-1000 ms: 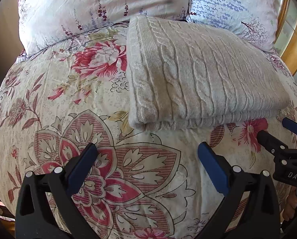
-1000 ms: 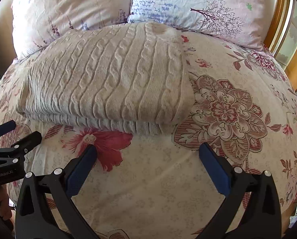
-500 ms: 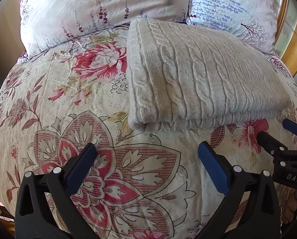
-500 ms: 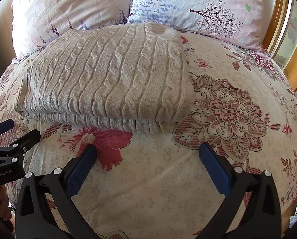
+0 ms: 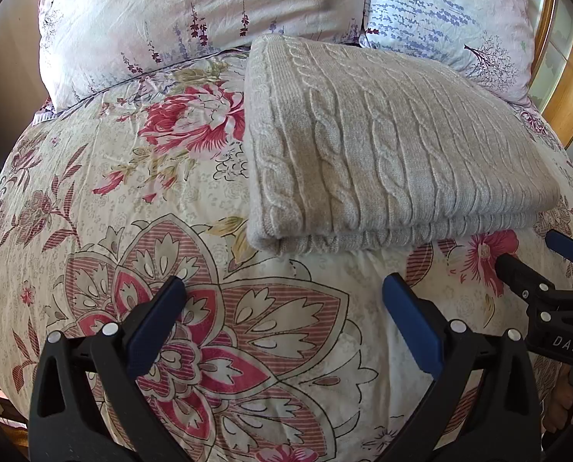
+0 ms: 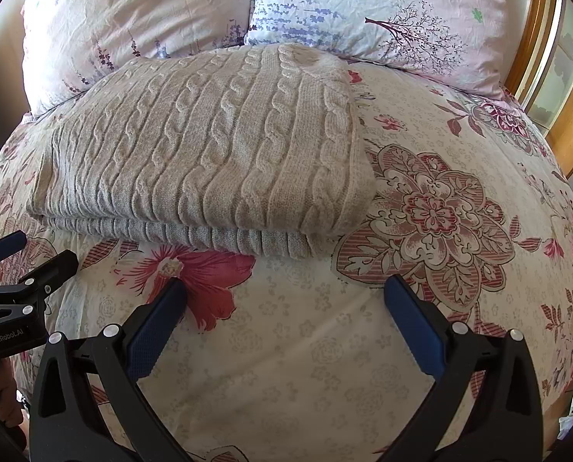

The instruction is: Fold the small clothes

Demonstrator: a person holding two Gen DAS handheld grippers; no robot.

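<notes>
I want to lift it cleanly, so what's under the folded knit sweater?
The folded sweater lies on the floral duvet, its far edge near the two pillows. A lower knit layer shows at the front edge. Anything beneath or within the fold is covered.

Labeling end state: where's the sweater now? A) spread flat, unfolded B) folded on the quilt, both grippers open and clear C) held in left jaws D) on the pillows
B: the sweater lies folded in stacked layers on the quilt, with the left gripper and right gripper open, short of it.
</notes>
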